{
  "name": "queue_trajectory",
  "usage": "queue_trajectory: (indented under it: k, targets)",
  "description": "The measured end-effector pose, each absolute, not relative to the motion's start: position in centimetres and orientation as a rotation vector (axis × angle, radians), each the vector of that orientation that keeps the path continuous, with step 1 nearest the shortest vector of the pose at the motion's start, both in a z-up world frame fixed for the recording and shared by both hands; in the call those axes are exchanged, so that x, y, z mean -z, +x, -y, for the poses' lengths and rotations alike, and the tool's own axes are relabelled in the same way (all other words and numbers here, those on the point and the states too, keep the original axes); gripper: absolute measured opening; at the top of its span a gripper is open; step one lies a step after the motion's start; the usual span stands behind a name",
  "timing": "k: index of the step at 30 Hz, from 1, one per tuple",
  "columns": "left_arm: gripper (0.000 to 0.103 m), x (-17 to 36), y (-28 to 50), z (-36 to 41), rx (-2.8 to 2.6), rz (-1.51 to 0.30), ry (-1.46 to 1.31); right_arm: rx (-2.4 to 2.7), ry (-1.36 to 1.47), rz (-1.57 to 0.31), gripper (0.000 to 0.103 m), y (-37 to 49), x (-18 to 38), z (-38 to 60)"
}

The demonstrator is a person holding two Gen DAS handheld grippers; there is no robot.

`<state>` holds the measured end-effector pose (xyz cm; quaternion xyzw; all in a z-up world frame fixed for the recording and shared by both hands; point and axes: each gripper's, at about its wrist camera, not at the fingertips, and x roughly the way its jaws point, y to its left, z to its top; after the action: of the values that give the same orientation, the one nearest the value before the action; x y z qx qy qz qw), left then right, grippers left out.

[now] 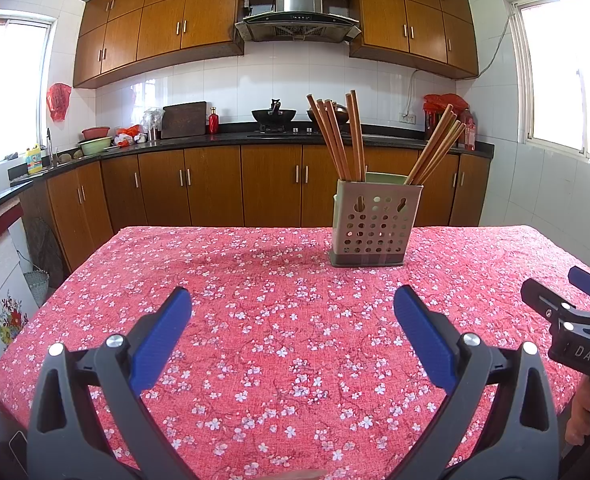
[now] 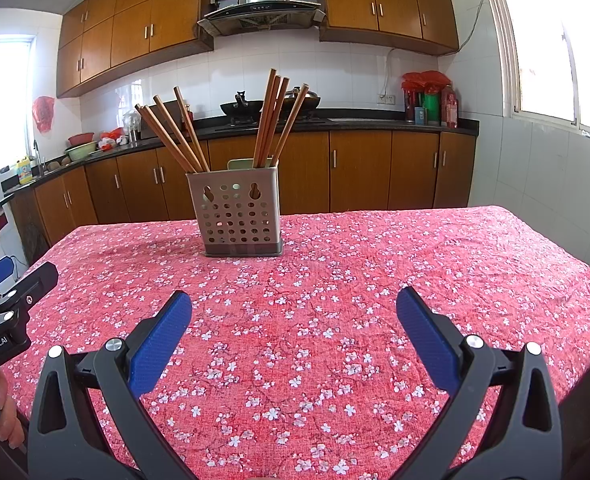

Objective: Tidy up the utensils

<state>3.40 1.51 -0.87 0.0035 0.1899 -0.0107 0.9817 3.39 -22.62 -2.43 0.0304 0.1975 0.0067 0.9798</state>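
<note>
both the left gripper [image 1: 293, 312] and right gripper [image 2: 294, 312] hover released and empty above the cloth-covered counter [image 2: 375, 280], well short of the perforated holder [image 2: 237, 216] whose two compartments already keep the chopsticks [image 2: 273, 120] upright.

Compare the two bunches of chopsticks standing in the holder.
In the right wrist view, the left bunch fans out and leans left; the right bunch stands steeper and tighter. The left bunch's tips sit lower than the right bunch's. Both are brown wooden sticks in the same perforated holder, at opposite ends.
</note>
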Motion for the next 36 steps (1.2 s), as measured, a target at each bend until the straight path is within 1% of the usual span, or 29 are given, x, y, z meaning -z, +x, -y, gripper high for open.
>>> queue_trajectory:
  k: [36]
  targets:
    - [0.099,1.46,3.4,-1.27,0.014,-0.39,0.001,-0.011,0.066,-0.4,0.101,3.4,2.51,22.66]
